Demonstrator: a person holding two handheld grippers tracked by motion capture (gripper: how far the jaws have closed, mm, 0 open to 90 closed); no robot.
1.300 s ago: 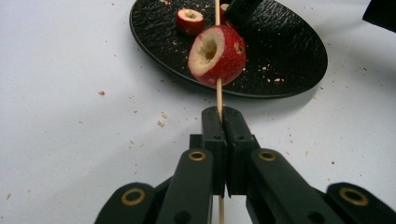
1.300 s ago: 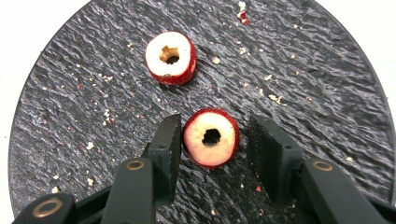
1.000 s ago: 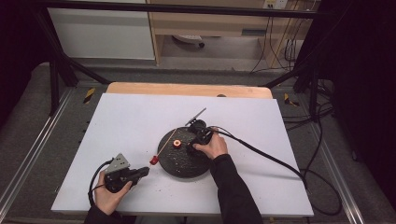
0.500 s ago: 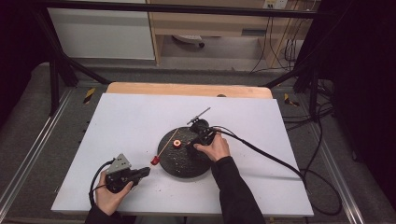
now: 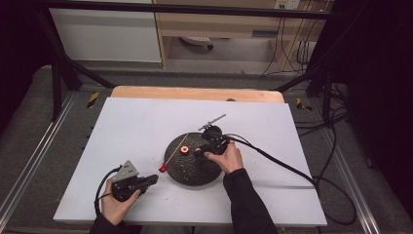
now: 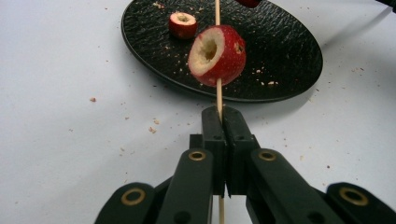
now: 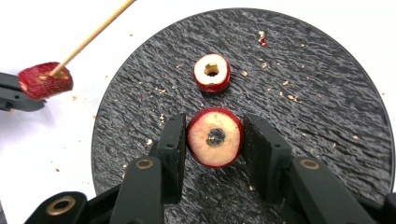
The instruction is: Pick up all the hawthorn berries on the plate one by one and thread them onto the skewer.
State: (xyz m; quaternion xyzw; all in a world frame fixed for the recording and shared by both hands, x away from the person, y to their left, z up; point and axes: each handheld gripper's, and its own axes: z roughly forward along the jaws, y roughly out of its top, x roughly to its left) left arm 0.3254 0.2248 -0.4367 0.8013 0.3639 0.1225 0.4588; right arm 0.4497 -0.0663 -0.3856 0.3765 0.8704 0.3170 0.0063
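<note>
While the table (image 5: 146, 122) carries little else, we work over the black plate (image 5: 192, 165) at its middle, threading cored red fruit onto a skewer. Our left gripper (image 5: 146, 180) sits near the table's front edge, left of the plate, its jaws clamped tight on the skewer (image 5: 176, 147), which runs up and to the right, its free tip over the plate. One fruit (image 5: 163, 168) already rides on the stick just beyond the jaws.

Our right gripper (image 5: 207, 148) hovers over the plate's right half, and its jaws pinch a second cored fruit (image 7: 215, 137) by its sides. A third fruit (image 5: 184, 150) lies loose on the plate, just beside the skewer's tip.

Everything now turns on one line: the hole in the held fruit must meet the skewer's tip along the stick's long axis. The tip lies to the left of the right gripper, much nearer that hand than the left one.

From the right gripper view we see the bore facing the camera, so it probably still needs turning toward the stick. The left gripper view (image 6: 219, 135) shows what that one cannot: the stick pinned dead centre between shut jaws, with the threaded fruit (image 6: 217, 55) sitting square on it.
</note>
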